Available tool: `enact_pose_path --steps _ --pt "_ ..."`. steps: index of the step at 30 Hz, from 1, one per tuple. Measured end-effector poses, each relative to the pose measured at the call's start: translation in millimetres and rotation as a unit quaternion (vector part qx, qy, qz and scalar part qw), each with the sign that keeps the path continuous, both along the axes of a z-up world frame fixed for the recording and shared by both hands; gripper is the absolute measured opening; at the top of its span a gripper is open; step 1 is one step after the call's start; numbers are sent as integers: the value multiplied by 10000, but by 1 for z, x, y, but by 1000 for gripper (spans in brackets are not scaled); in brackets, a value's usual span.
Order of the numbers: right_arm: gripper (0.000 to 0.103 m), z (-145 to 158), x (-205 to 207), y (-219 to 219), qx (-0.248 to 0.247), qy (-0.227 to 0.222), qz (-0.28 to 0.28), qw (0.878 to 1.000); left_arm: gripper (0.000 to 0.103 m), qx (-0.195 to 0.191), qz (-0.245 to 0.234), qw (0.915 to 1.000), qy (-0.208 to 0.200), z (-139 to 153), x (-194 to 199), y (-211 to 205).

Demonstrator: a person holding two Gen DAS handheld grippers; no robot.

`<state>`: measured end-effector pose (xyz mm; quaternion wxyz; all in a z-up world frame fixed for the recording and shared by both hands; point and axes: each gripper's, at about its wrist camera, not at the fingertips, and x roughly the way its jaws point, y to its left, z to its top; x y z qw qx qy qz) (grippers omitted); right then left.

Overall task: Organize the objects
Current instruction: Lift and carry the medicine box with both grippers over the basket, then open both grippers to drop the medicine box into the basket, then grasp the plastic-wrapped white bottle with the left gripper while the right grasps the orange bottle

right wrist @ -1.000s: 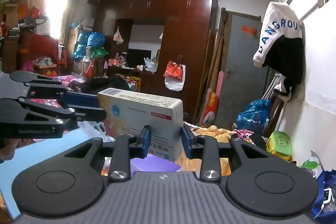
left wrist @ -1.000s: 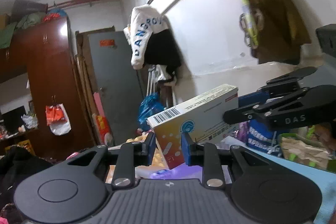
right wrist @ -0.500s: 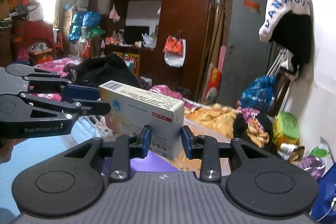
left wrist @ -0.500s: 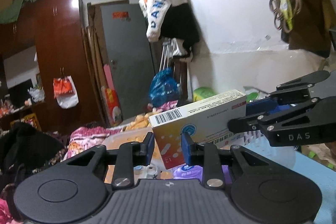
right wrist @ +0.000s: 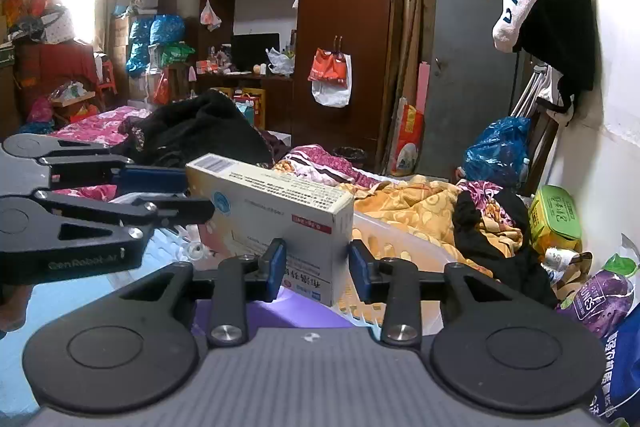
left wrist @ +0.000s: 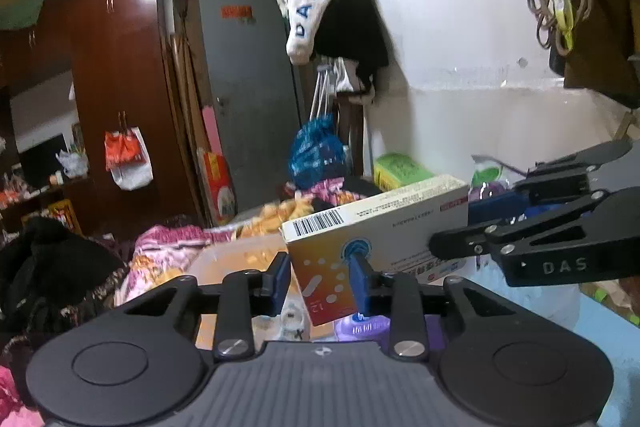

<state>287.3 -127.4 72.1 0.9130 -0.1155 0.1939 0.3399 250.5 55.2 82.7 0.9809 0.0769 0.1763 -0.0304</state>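
Note:
A white and orange medicine box (left wrist: pixel 372 239) with a barcode is held in the air between both grippers. My left gripper (left wrist: pixel 320 279) is shut on its barcode end. My right gripper (right wrist: pixel 316 263) is shut on the other end of the medicine box (right wrist: pixel 272 211). Each gripper shows in the other's view, the right one (left wrist: pixel 520 239) at the right edge, the left one (right wrist: pixel 100 211) at the left edge. A white slotted plastic basket (right wrist: pixel 384 247) lies below the box. A purple item (left wrist: pixel 364 327) sits just under the fingers.
A light blue table surface (right wrist: pixel 60 299) lies under the grippers. A bed with orange and pink bedding (right wrist: pixel 404 199) and black clothes is behind. A green box (right wrist: pixel 554 219) and purple bag (right wrist: pixel 600 295) stand by the right wall. Dark wardrobe and grey door at the back.
Both grippers have tilted downward with the box held between them, so more of the bed, basket and floor clutter shows. Both grips are unchanged.

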Motion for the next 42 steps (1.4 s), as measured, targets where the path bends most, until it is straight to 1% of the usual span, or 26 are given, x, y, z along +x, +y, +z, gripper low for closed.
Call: enact_pose_path --steps 1,2,3,4,5,6,8,10,12,13,15,17,19,21,23,26,27,29,33,36,39,42 --pt "48 -1 2 1 -55 5 -47 10000 43 -28 -2 10000 63 -3 3 2" --pt "61 -3 2 1 -75 -55 -149 9998 47 -61 11 10000 75 -6 5 4" --pt "69 -2 1 0 -71 -134 -234 9996 59 -76 50 9999 42 -8 4 5" --pt "86 -2 -2 -3 -25 -221 -314 9993 72 -104 77 9999 -37 -9 0 7" --pt "99 0 -7 -7 57 -302 -365 9989 77 -146 73 9998 -131 -9 -5 9" --pt "102 1 -15 -12 175 -409 -433 9981 81 -208 52 9995 -247 -9 -13 11" --pt "103 5 -33 -24 463 -574 -484 9961 82 -406 -18 9979 -502 -9 -35 16" --pt "103 3 -57 -39 709 -725 -369 9942 87 -681 -96 9951 -709 -13 -63 21" --pt "103 -5 -80 -51 812 -806 -292 9930 88 -736 -42 9940 -814 -22 -89 20" --pt "103 -11 -88 -56 800 -795 -261 9933 88 -772 37 9936 -827 -29 -102 18" --pt "103 -27 -102 -61 705 -766 -288 9941 88 -766 94 9945 -714 -45 -123 12" --pt "103 -41 -108 -67 664 -716 -305 9948 88 -735 16 9952 -648 -64 -142 5" --pt "103 -53 -109 -69 658 -528 -222 9962 88 -631 -28 9966 -529 -76 -152 -1" --pt "103 -60 -106 -74 763 -309 -189 9964 88 -618 -41 9969 -480 -82 -156 -5" --pt "103 -65 -103 -76 831 -148 -168 9963 88 -665 -36 9973 -324 -86 -155 -6" --pt "103 -66 -93 -77 951 70 -213 9952 88 -711 -47 9974 -77 -94 -151 -10" --pt "103 -67 -93 -78 982 118 -228 9948 88 -692 -83 9976 -59 -97 -151 -12" --pt "103 -69 -89 -80 1042 181 -308 9939 88 -601 -132 9981 -16 -100 -150 -21" --pt "103 -76 -87 -82 1136 457 -509 9912 88 -380 -120 9991 158 -108 -148 -35" --pt "103 -83 -90 -75 1112 567 -429 9912 88 -150 74 9997 173 -114 -150 -44" --pt "103 -88 -98 -59 978 531 -355 9932 88 -89 201 9995 227 -117 -148 -46" --pt "103 -92 -100 -41 882 551 -325 9940 77 17 341 9993 158 -119 -151 -45"
